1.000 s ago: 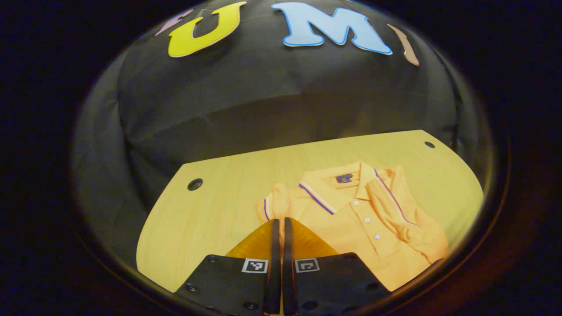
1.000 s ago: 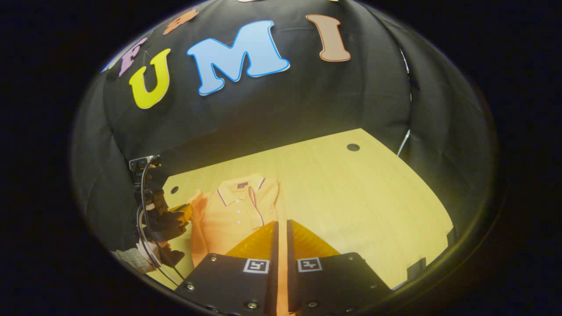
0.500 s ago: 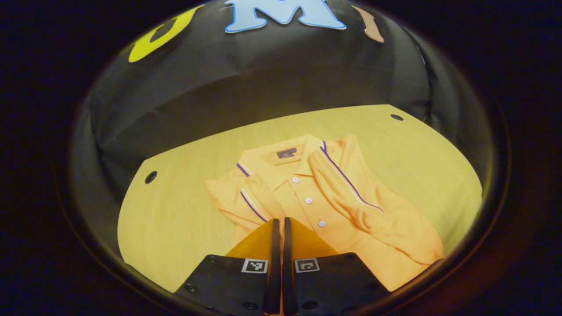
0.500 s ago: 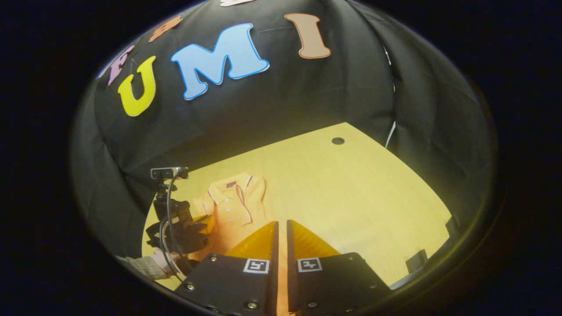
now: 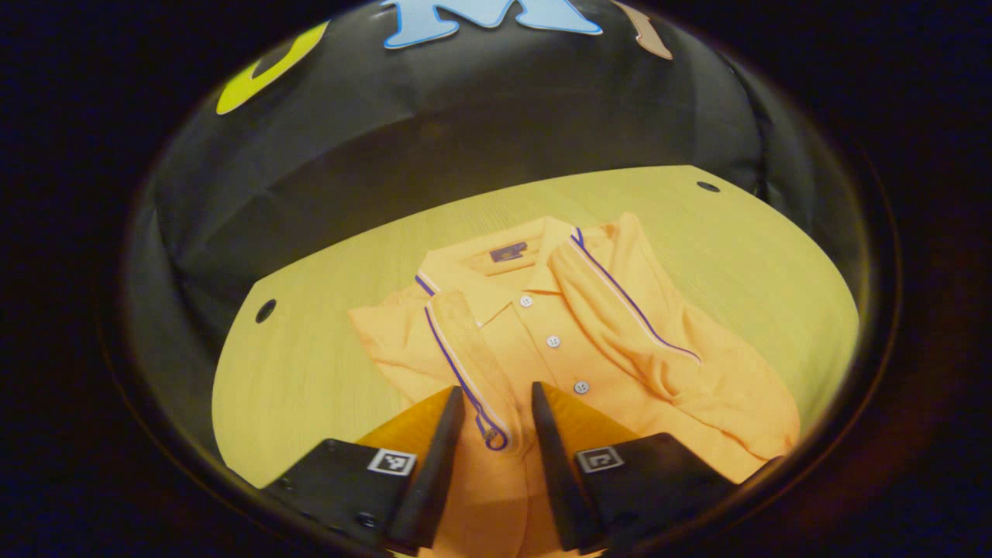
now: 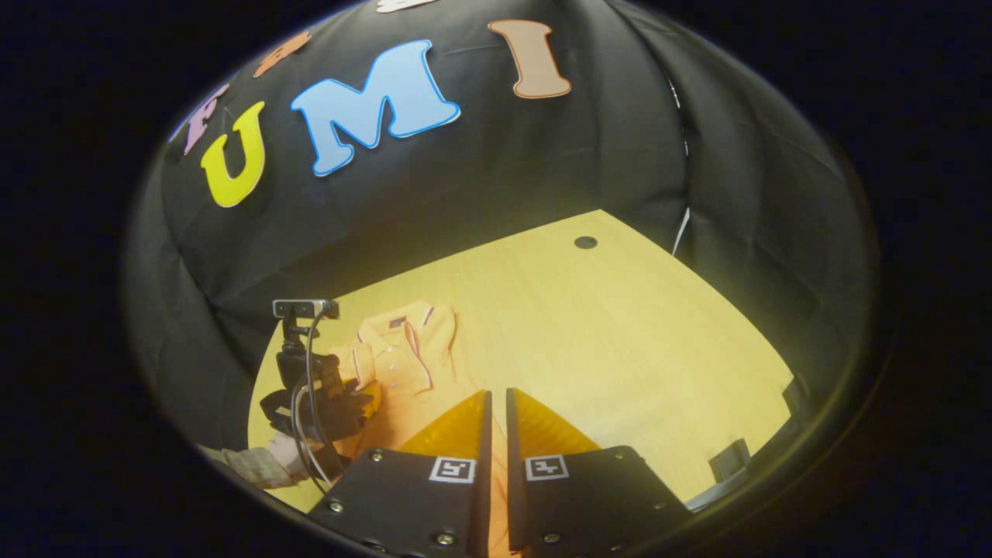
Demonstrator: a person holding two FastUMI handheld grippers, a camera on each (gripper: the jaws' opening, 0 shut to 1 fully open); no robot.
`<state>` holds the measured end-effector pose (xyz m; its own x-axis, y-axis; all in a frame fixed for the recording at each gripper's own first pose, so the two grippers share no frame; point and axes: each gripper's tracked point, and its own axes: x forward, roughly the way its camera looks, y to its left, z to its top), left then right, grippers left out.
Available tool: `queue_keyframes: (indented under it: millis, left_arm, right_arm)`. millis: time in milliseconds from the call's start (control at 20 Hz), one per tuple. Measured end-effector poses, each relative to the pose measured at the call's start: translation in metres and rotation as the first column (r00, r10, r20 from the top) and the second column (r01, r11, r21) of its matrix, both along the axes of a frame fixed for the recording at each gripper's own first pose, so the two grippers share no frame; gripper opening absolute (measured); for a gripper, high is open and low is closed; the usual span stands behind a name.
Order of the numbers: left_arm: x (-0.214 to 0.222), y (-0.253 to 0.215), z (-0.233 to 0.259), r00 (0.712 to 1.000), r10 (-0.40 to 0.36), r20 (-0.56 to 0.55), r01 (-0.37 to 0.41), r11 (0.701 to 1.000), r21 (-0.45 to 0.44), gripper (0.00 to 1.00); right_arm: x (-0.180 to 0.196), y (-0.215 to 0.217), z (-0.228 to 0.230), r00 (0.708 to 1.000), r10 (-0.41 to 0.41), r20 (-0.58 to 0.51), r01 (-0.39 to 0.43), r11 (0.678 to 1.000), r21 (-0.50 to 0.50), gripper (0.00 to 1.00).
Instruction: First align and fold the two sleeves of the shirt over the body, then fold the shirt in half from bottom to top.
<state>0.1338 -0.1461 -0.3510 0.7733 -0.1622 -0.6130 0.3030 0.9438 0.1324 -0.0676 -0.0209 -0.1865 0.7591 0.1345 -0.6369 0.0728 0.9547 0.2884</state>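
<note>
The shirt (image 5: 558, 341) lies face up on the table (image 5: 310, 372), collar toward the booth wall; taking the placket buttons (image 5: 552, 341) as the landmark, the left sleeve (image 5: 465, 356) is laid over the body just left of them, its striped cuff (image 5: 493, 435) pointing down toward the camera; the right sleeve (image 5: 620, 325) lies folded over the body just right of them.

The left gripper (image 5: 496, 422) has its jaws apart, one on each side of the cuff and just below the lowest button; whether a finger grazes the cloth I cannot tell. The right gripper (image 6: 496, 411) has its jaws together with nothing between them, well to the right of the shirt over bare table; in the right gripper view the left gripper (image 6: 341, 399) and the hand (image 6: 275, 457) holding it hang at the shirt's near left edge.

Risks, as I judge them: if the open jaws lift away while snagging the cuff, the left sleeve may drag off the body and slide left of the buttons; the sleeve looks slightly skewed, so the two may not match; the right sleeve is bunched and rumpled lower down, so the bottom-to-top fold may trap a lump; a one-handed hem lift would twist the fold, since the right gripper is far from the hem.
</note>
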Motion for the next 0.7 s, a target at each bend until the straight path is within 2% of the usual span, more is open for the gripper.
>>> queue_keyframes:
  millis: [50,200,350,500,700]
  left_arm:
    - [-0.005,0.003,0.005,1.000,0.007,0.001,-0.007,1.000,-0.019,0.94]
    - [-0.015,0.019,0.024,0.999,0.038,0.026,-0.037,0.998,-0.048,0.91]
    - [-0.032,0.031,0.052,0.997,0.040,0.064,-0.035,0.996,-0.079,0.91]
    - [-0.051,0.043,0.074,0.995,0.040,0.089,-0.031,0.994,-0.101,0.96]
    - [-0.085,0.064,0.092,0.995,0.063,0.083,-0.052,0.989,-0.136,0.96]
  right_arm:
    - [0.001,0.001,-0.002,1.000,0.010,0.000,-0.010,1.000,0.000,0.09]
    - [0.003,0.007,-0.005,0.999,0.038,-0.002,-0.038,0.999,0.005,0.09]
    - [0.004,0.014,-0.008,0.998,0.066,-0.003,-0.066,0.998,0.011,0.09]
    - [0.005,0.019,-0.011,0.995,0.097,-0.004,-0.097,0.995,0.011,0.09]
    - [-0.004,0.027,-0.023,0.988,0.153,-0.025,-0.153,0.988,0.006,0.09]
